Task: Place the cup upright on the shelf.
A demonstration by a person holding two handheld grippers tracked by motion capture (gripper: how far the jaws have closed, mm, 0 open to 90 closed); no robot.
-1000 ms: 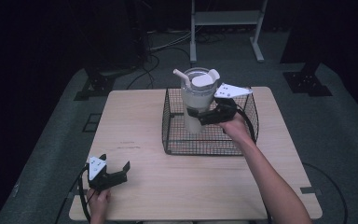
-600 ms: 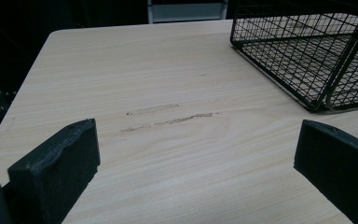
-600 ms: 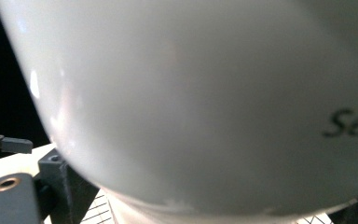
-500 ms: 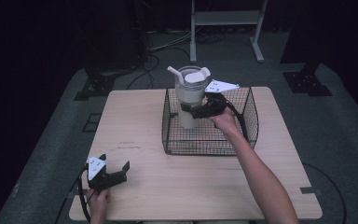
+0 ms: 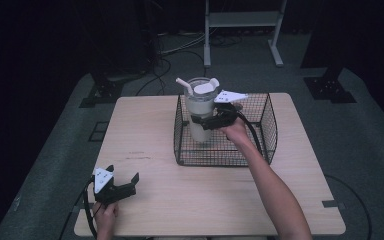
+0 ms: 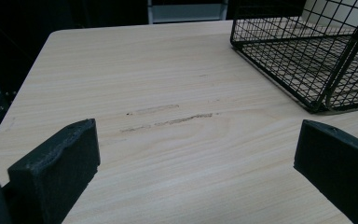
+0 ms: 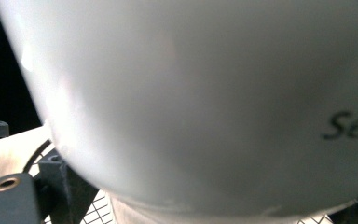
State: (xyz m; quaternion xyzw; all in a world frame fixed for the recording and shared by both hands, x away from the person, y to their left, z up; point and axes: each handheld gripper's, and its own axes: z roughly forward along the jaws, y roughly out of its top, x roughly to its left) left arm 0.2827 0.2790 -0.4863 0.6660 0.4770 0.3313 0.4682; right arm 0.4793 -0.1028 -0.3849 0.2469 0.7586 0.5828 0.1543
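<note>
A white tumbler (image 5: 199, 106) with a clear lid and a white straw stands upright in the left part of the black wire basket (image 5: 262, 142). My right gripper (image 5: 203, 122) is shut on the tumbler's body from the right. In the right gripper view the tumbler's white wall (image 7: 200, 93) is very close, with a jaw at each lower corner. Whether its base touches the basket floor I cannot tell. My left gripper (image 5: 124, 173) rests at the table's front left, open and holding nothing. In the left gripper view, bare wood lies between the jaws of the left gripper (image 6: 196, 172).
The basket sits on the far middle of the light wooden table (image 5: 180, 200), and its near corner (image 6: 314, 100) shows in the left gripper view. Dark scuff marks (image 6: 168, 116) cross the wood ahead of the left gripper. A metal stand (image 5: 240, 30) and cables lie on the floor beyond.
My right gripper has carried the tumbler leftward and slightly down within the basket. The left gripper has stayed where it was.
</note>
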